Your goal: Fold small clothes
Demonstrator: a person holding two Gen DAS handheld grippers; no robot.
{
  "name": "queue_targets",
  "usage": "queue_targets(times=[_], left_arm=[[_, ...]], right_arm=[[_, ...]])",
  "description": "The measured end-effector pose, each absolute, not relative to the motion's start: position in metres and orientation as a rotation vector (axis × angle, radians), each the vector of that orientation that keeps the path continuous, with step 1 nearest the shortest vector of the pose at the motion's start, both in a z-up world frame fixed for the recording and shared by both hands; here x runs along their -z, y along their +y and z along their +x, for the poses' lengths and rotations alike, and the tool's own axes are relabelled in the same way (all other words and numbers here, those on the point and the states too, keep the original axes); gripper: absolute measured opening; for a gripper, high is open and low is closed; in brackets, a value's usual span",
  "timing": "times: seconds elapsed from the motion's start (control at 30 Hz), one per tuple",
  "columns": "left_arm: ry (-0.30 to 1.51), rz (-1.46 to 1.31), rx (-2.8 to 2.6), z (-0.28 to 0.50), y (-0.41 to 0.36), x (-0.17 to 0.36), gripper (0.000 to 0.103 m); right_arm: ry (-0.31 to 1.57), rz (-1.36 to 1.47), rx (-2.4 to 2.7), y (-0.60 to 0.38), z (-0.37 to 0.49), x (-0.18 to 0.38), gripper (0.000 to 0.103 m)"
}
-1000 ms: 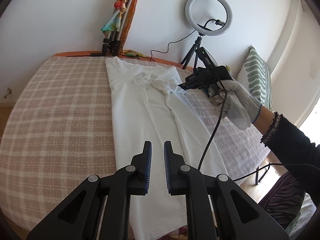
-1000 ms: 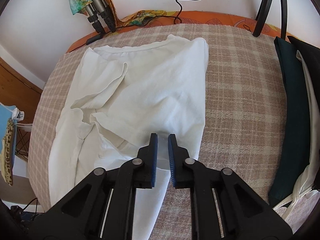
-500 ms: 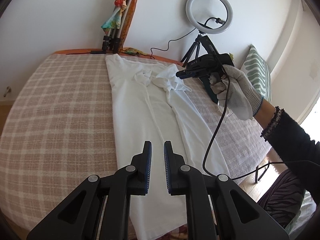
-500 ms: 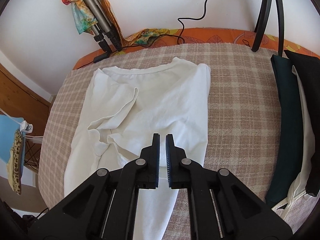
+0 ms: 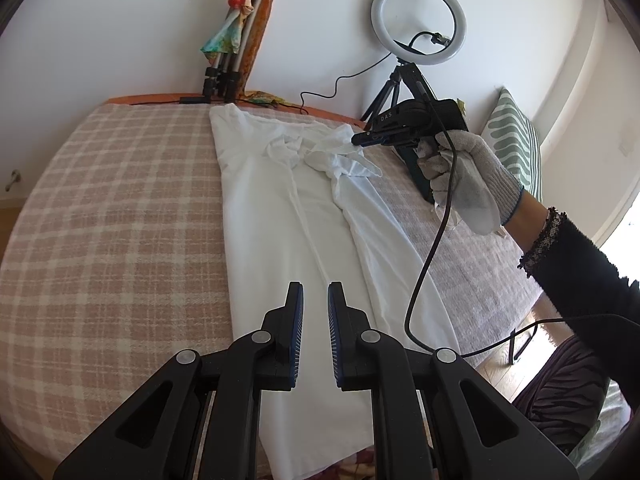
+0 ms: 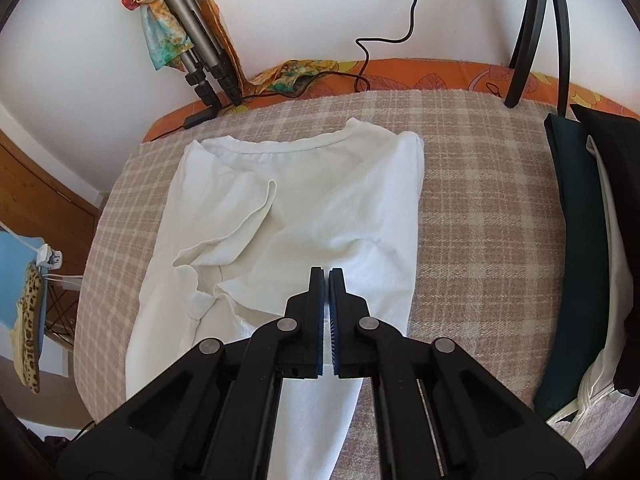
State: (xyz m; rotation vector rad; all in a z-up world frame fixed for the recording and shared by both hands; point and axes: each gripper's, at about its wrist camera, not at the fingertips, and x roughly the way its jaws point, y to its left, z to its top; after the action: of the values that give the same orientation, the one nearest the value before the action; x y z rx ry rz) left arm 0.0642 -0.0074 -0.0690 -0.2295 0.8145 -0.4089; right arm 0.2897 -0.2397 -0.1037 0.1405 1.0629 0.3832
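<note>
A: Folding the white T-shirt (image 6: 304, 216) is at the sleeve stage. The garment lies on the plaid blanket (image 5: 120, 208), partly folded lengthwise, with its sleeves bunched near the collar (image 6: 296, 146).

B: State of each claw?

A: The left claw (image 5: 315, 300) hovers above the lower half of the shirt, jaws narrowly apart, holding nothing. The right claw (image 6: 326, 280) has its jaws drawn almost together. In the left wrist view its tip (image 5: 362, 139) sits at the crumpled sleeve (image 5: 344, 160), but whether fabric is pinched between the pads cannot be told.

B: Procedure for the step in hand?

A: Judged from the layout, the loose sleeve should be laid flat across the body panel. Grip the sleeve by its hem edge only, one layer. Draw it inward, low over the cloth, so the layers beneath do not drag. Release only when the sleeve lies without ridges. The free left claw may pin the lower panel to prevent sliding.

B: Orientation of the garment?

A: The long axis runs from the near edge of the blanket towards the wall. The collar points away, towards the tripods (image 6: 200, 52); the bottom hem (image 5: 320, 460) lies nearest the left claw, at the blanket's near edge. Later folds should therefore cross this axis, hem brought towards collar.

B: Hazards?

A: The trailing cable (image 5: 428, 256) hangs over the shirt and could snag it.
</note>
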Motion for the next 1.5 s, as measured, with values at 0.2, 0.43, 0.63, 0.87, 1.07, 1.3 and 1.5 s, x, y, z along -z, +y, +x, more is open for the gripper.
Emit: queue_targets(times=[0.2,0.43,0.63,0.87,1.07,1.3,1.5], left_arm=[[0.815,-0.241,0.409,0.065,-0.007,0.069,0.011],[0.838,-0.250,0.396,0.067,-0.005,0.076,0.011],[0.861,-0.263,0.384,0.070,-0.001,0.082,0.011],[0.865,-0.245,0.368,0.071,-0.002,0.082,0.011],[0.864,-0.224,0.338,0.069,0.001,0.083,0.011],[0.867,-0.192,0.320,0.054,0.010,0.090,0.030],[0.902,-0.253,0.331,0.037,0.022,0.100,0.030]], right_arm=[[1.026,0.237,-0.431,-0.228,0.301,0.087,0.004],[0.993,0.328,-0.471,-0.193,0.329,0.084,0.004],[1.036,0.386,-0.481,-0.167,0.357,0.115,0.004],[1.026,0.393,-0.460,-0.167,0.368,0.127,0.006],[0.912,0.372,-0.464,-0.195,0.335,0.075,0.047],[0.883,0.313,-0.439,-0.246,0.259,0.030,0.047],[0.969,0.276,-0.455,-0.283,0.162,0.051,0.047]])
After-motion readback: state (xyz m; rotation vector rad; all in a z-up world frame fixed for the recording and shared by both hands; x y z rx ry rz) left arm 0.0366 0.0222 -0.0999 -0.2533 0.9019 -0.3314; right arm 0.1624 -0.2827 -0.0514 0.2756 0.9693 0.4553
